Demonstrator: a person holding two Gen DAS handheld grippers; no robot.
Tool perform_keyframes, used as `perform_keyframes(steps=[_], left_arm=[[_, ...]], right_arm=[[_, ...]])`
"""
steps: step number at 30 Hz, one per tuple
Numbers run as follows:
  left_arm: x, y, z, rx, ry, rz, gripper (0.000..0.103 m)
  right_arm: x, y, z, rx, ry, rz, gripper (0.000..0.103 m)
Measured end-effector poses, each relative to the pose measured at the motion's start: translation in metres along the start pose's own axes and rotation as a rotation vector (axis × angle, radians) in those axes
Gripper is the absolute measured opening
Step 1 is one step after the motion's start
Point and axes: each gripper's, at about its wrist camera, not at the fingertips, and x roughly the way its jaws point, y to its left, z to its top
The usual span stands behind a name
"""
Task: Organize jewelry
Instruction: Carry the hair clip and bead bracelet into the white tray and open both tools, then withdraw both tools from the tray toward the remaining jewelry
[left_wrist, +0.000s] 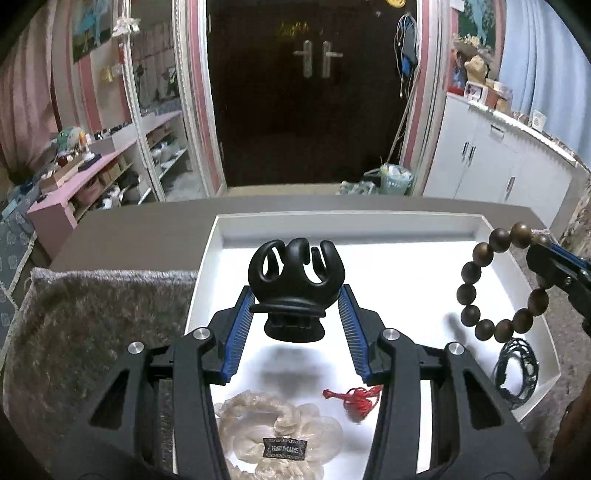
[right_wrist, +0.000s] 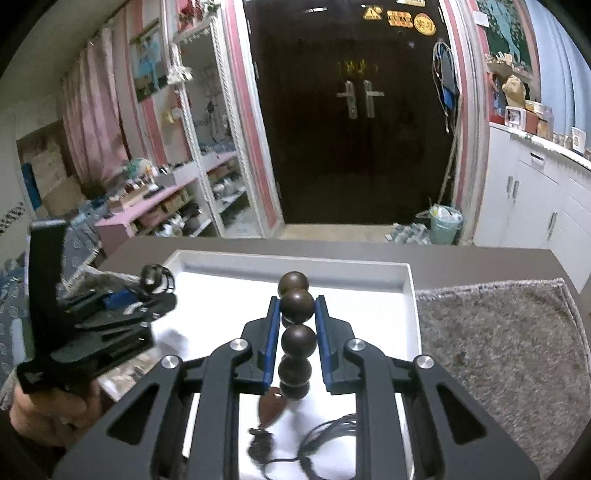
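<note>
My left gripper (left_wrist: 296, 299) is shut on a black hair claw clip (left_wrist: 295, 284) and holds it above the white tray (left_wrist: 332, 225). My right gripper (right_wrist: 296, 308) is shut on a brown wooden bead bracelet (right_wrist: 297, 314), lifted above the tray (right_wrist: 295, 260); the bracelet also shows in the left wrist view (left_wrist: 480, 288), hanging from the right gripper (left_wrist: 546, 254). The left gripper shows in the right wrist view (right_wrist: 147, 295). In the tray lie a cream scrunchie (left_wrist: 273, 432), a red cord (left_wrist: 354, 398) and a black cord necklace (left_wrist: 517, 369).
The tray sits on a grey table (left_wrist: 147, 229). Grey fluffy mats lie on both sides of it, left (left_wrist: 92, 332) and right (right_wrist: 498, 350). A dark double door (left_wrist: 314, 92), pink shelves (left_wrist: 74, 173) and white cabinets (right_wrist: 535, 203) stand beyond.
</note>
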Motion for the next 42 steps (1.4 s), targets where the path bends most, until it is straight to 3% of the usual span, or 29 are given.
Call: perform_keyframes(steps=[9, 23, 32, 36, 42], left_arm=[[0.019, 0.004, -0.011, 0.007, 0.060, 0.037, 0.046], [0.029, -0.004, -0.007, 0.030, 0.097, 0.069, 0.047], [0.032, -0.004, -0.003, 0.032, 0.107, 0.067, 0.047], [0.034, -0.005, 0.000, 0.021, 0.111, 0.061, 0.057], [0.034, 0.001, 0.003, -0.020, 0.114, 0.022, 0.063]], right_arm=[[0.025, -0.018, -0.010, -0.013, 0.092, -0.131, 0.019], [0.049, -0.040, -0.028, 0.030, 0.191, -0.183, 0.019], [0.050, -0.039, -0.030, 0.032, 0.197, -0.185, 0.021], [0.047, -0.039, -0.029, 0.040, 0.189, -0.173, 0.027], [0.016, -0.032, -0.011, 0.052, 0.090, -0.141, 0.034]])
